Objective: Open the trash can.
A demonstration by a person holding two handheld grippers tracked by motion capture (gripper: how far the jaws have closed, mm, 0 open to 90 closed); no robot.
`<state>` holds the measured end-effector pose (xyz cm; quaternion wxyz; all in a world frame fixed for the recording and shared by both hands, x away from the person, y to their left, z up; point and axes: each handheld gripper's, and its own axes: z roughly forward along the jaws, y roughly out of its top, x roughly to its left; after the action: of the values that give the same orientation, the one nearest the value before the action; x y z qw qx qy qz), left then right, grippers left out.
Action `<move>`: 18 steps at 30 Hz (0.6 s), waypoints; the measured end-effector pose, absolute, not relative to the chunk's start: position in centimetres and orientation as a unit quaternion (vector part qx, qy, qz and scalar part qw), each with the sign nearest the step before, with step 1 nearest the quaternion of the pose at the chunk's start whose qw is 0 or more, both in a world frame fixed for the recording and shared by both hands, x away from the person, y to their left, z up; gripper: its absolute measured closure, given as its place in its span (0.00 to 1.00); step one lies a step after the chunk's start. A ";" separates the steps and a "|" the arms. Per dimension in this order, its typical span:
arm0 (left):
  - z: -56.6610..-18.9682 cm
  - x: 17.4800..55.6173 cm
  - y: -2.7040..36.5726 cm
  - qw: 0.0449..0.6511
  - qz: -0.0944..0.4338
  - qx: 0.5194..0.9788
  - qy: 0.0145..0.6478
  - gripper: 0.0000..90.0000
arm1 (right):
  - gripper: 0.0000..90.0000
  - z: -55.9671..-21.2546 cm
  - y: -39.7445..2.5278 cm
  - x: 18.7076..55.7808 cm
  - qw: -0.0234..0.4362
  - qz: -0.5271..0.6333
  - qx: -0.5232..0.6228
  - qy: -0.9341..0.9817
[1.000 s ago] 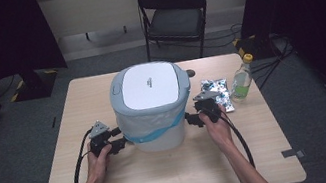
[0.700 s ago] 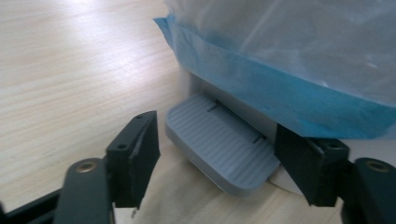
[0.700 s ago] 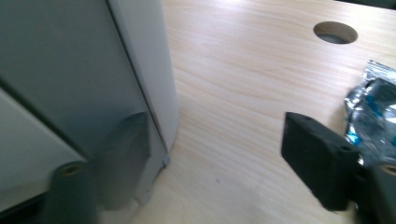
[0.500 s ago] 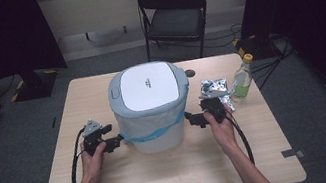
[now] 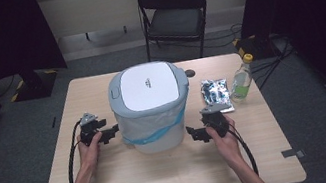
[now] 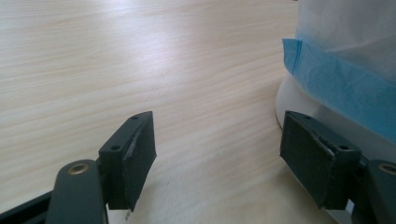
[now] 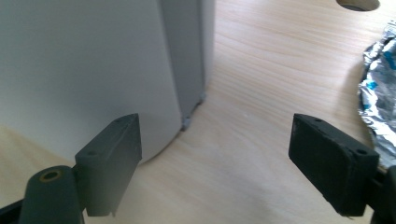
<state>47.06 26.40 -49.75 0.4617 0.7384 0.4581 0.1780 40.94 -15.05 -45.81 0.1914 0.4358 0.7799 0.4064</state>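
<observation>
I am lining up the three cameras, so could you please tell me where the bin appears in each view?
High view: the bin stands mid-table between the left gripper and right gripper.
Left gripper view: its base and blue bag edge lie at the right.
Right gripper view: its grey wall covers the upper left.
Shared landmark: the wooden table.

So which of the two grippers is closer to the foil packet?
The right gripper: the foil packet lies just beyond it on the bin's right, while the left gripper is across the bin.
</observation>
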 end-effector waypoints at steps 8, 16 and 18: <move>-49.8 47.0 25.4 0.437 0.189 0.763 0.437 0.46 | 0.17 -46.2 -14.4 40.4 0.180 0.410 0.424 0.787; -49.7 46.5 25.0 0.430 0.200 0.781 0.407 0.63 | 0.14 -46.2 -14.7 41.0 0.169 0.411 0.425 0.789; -49.7 46.3 25.1 0.432 0.190 0.784 0.404 0.63 | 0.15 -46.2 -14.9 41.4 0.175 0.409 0.429 0.786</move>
<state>46.25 25.12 -49.69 0.4318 0.7837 0.4041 0.1899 41.37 -14.87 -46.18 0.1746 0.4286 0.7864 0.4092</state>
